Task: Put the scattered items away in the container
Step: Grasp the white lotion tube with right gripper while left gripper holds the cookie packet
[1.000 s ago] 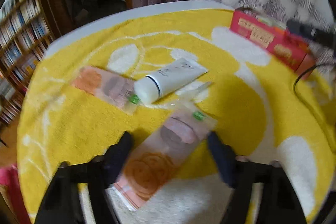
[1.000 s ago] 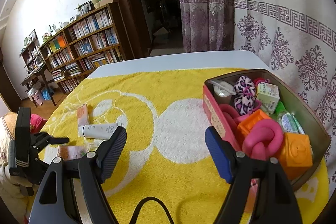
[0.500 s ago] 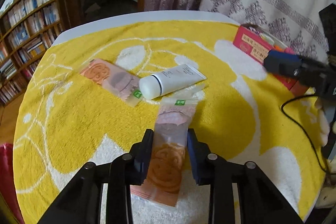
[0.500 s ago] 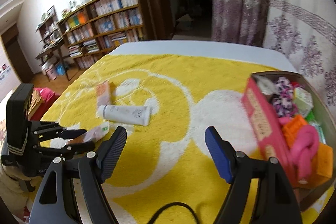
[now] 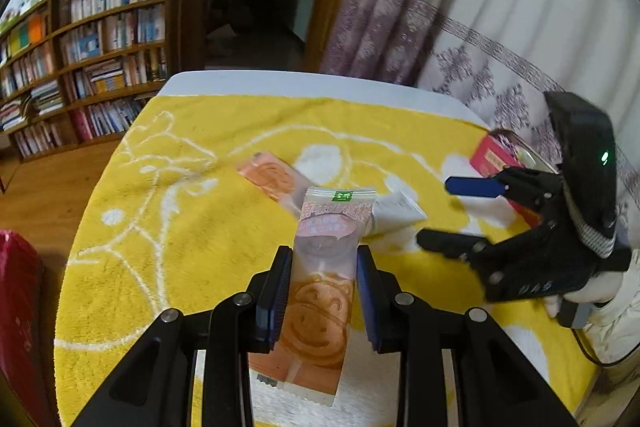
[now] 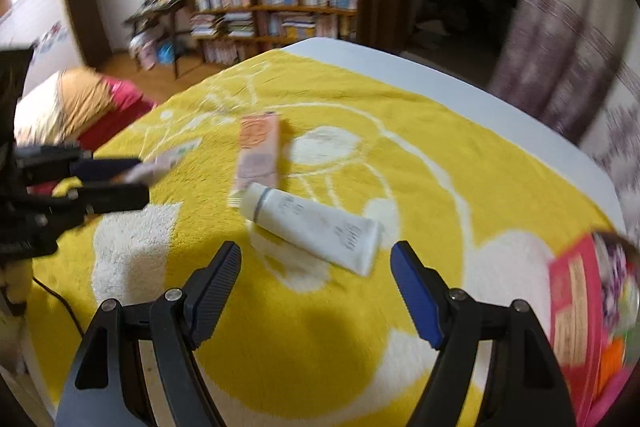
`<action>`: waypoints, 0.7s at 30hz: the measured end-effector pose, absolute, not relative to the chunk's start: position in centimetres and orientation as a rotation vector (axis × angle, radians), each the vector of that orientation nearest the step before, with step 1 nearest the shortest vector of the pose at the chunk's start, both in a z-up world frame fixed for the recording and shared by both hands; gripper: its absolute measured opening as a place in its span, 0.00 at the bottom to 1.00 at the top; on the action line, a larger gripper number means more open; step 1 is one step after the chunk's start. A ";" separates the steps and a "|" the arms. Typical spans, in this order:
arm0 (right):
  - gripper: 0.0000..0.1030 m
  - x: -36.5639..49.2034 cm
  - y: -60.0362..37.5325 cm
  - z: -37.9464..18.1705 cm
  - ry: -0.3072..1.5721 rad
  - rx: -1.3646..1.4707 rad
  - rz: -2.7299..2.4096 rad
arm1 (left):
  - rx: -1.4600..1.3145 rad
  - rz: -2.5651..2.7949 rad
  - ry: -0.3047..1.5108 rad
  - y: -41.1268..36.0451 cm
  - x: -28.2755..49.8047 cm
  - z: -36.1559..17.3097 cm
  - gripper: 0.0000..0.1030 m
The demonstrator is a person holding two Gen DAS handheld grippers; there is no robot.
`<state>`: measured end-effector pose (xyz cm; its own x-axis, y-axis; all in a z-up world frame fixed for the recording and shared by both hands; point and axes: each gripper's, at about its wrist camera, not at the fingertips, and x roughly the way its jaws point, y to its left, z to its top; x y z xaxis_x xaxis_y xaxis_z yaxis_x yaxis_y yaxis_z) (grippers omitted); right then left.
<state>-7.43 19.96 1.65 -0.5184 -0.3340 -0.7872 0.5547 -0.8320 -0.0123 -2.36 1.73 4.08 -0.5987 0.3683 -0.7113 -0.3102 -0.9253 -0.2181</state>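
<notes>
Between left jaws, snack packet lengthwise, forward-pointing

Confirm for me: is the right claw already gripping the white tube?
No: the right claw stands open above the towel, and the white tube lies untouched on it just ahead of the fingertips.

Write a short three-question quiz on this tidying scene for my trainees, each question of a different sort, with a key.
1. True or false: the left gripper is shut on a snack packet.
2. Multiple choice: what lies just ahead of the open right gripper? A) the white tube B) a book C) a cup
3. Fill in: the second snack packet lies flat on the ____ towel, its near end touching the tube's cap.

Key
1. True; it is held between the pads, lifted clear of the towel.
2. A
3. yellow; the red container sits at the towel's right side.
</notes>
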 end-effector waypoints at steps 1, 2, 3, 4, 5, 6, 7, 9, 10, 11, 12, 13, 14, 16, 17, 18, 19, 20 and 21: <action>0.78 -7.8 19.4 1.4 0.387 1.135 -2.323 | -1.143 2.519 -0.113 1.5 -2.5 4.0 0.32; 0.78 -8.1 18.9 1.1 0.411 1.138 -2.314 | -1.146 2.523 -0.126 1.2 -2.6 3.8 0.32; 0.78 -8.4 18.4 0.8 0.431 1.142 -2.298 | -1.150 2.525 -0.141 0.9 -2.7 3.7 0.32; 0.78 -8.7 17.9 0.5 0.443 1.143 -2.279 | -1.155 2.527 -0.156 0.7 -2.8 3.6 0.32; 0.78 -9.0 17.6 0.3 0.455 1.143 -2.270 | -1.160 2.528 -0.169 0.5 -3.0 3.5 0.32; 0.78 -9.3 17.2 0.0 0.468 1.147 -2.263 | -1.161 2.529 -0.175 0.4 -2.9 3.4 0.32; 0.78 -9.5 17.0 -0.2 0.478 1.153 -2.257 | -1.162 2.528 -0.183 0.3 -3.0 3.3 0.32; 0.78 -10.2 16.6 -0.6 0.500 1.160 -2.254 | -1.162 2.523 -0.187 0.1 -3.0 3.1 0.32; 0.78 -10.5 16.4 -0.9 0.511 1.165 -2.255 | -1.163 2.520 -0.187 0.2 -3.1 3.0 0.32; 0.75 -10.9 16.4 -1.3 0.518 1.174 -2.258 | -1.165 2.517 -0.187 0.2 -3.0 3.0 0.32; 0.68 -11.1 16.4 -1.6 0.519 1.190 -2.259 | -1.168 2.514 -0.186 0.3 -3.1 2.9 0.32; 0.68 -11.3 16.6 -1.6 0.495 1.191 -2.267 | -1.172 2.510 -0.185 0.4 -3.1 2.8 0.32; 0.65 -11.5 16.8 -1.6 0.478 1.198 -2.274 | -1.175 2.508 -0.183 0.5 -3.1 2.7 0.32; 0.59 -11.6 16.9 -1.5 0.482 1.194 -2.289 | -1.183 2.503 -0.183 0.6 -3.2 2.5 0.32; 0.57 -11.6 16.9 -1.4 0.480 1.192 -2.291 | -1.186 2.502 -0.183 0.6 -3.2 2.4 0.32; 0.53 -11.5 17.0 -1.3 0.480 1.188 -2.296 | -1.187 2.502 -0.183 0.6 -3.2 2.4 0.32; 0.51 -11.4 17.0 -1.1 0.475 1.183 -2.303 | -1.187 2.503 -0.182 0.6 -3.2 2.4 0.32; 0.45 -11.3 17.1 -0.9 0.462 1.179 -2.312 | -1.186 2.505 -0.181 0.7 -3.1 2.5 0.32; 0.31 -11.3 17.4 -0.6 0.440 1.182 -2.323 | -1.185 2.506 -0.182 0.6 -3.2 2.4 0.32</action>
<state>-11.34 17.44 -0.58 -0.5029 -0.2805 -0.8176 0.5599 -0.8263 -0.0609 -3.18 0.62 2.44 -0.5825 0.3750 -0.7211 -0.2668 -0.9263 -0.2661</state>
